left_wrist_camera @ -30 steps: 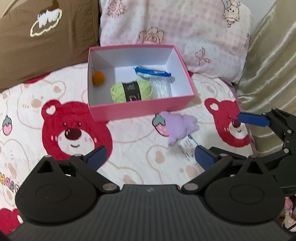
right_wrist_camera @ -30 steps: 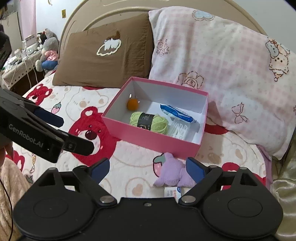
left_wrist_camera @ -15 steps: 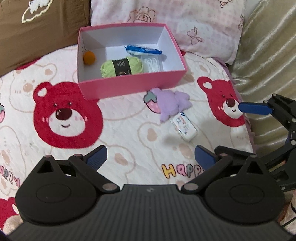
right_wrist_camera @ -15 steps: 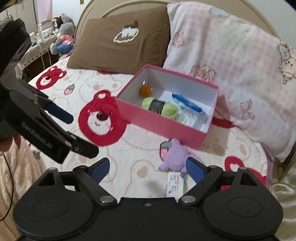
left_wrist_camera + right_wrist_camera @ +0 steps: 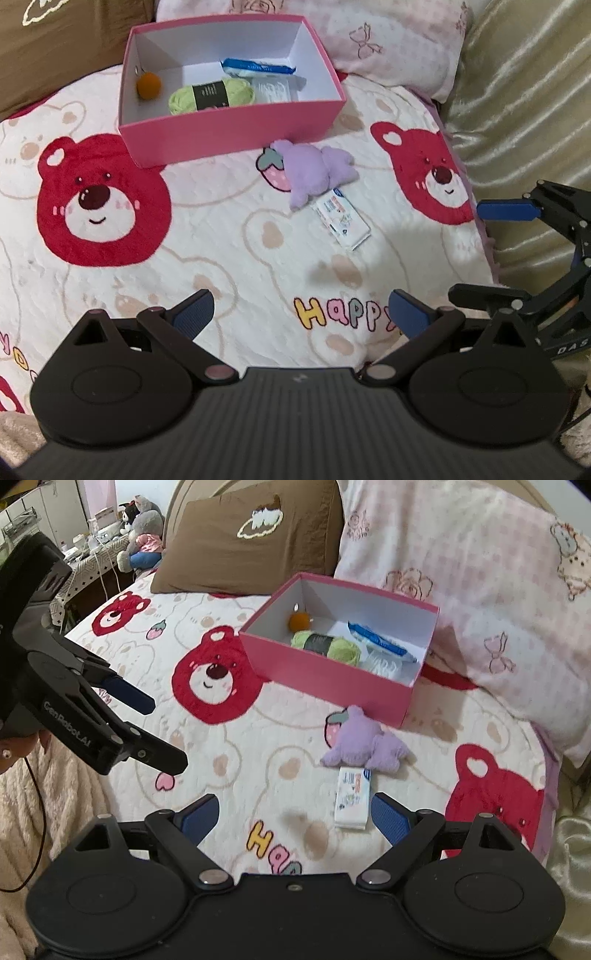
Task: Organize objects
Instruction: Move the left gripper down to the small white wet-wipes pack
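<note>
The left gripper (image 5: 299, 314) is held with its blue-padded jaws spread wide and nothing between them, above the bear-print bedspread (image 5: 221, 251). The right gripper (image 5: 293, 814) is likewise released and empty; its right fingertip (image 5: 389, 818) is seen just beside the near end of a small white packet (image 5: 352, 797), though contact cannot be judged. In the left wrist view the right gripper (image 5: 491, 254) is seen at the right edge, over the border of the bedspread.

Beyond the grippers, the white packet lies flat on the bedspread, its far end touching a purple plush toy (image 5: 317, 171). The plush lies just in front of the near wall of an open pink box (image 5: 236, 125), which is set at the far side of the bed.

Inside the box a skein of green yarn (image 5: 210, 96) is seen near the middle, an orange pom-pom (image 5: 147, 85) to its left, a blue wrapped pack (image 5: 258, 67) toward the far right, and a clear packet (image 5: 275, 88) to the right of the yarn.

Behind the box a brown pillow (image 5: 255, 542) and a pink checked pillow (image 5: 461, 565) are propped.
</note>
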Demonstrator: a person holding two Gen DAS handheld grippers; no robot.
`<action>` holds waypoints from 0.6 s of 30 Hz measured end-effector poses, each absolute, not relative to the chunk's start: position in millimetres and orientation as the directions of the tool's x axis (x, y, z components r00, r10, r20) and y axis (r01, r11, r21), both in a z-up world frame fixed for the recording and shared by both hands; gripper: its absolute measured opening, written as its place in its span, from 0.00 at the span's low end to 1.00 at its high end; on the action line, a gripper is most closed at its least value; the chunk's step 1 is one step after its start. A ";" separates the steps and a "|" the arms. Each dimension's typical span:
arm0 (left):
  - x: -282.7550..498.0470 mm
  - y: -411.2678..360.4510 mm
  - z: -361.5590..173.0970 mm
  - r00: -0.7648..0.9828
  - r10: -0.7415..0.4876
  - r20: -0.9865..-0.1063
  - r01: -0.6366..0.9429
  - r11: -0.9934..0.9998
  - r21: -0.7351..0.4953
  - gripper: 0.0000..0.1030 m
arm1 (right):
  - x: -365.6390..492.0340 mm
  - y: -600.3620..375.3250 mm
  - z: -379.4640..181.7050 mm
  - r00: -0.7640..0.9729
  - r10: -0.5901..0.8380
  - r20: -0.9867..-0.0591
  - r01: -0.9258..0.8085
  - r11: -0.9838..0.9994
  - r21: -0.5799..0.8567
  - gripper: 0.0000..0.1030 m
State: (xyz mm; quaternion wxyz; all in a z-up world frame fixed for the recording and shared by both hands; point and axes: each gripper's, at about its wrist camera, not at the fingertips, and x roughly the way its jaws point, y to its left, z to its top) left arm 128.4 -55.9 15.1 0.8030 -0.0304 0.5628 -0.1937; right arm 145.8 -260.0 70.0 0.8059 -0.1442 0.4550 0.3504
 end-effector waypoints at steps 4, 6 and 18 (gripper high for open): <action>126.9 -70.1 -3.7 0.300 -0.304 -0.904 0.289 0.932 -0.218 0.99 | 147.5 -264.8 58.8 0.319 0.424 -0.847 -0.700 0.709 0.092 0.89; 127.5 -74.4 -12.1 0.305 -0.294 -0.906 0.283 0.936 -0.209 0.99 | 148.8 -266.1 51.4 0.309 0.425 -0.851 -0.708 0.700 0.092 0.89; 148.8 -95.3 -62.8 0.289 -0.275 -0.917 0.164 0.958 -0.236 0.99 | 179.9 -276.2 2.8 0.242 0.458 -0.855 -0.718 0.677 0.160 0.89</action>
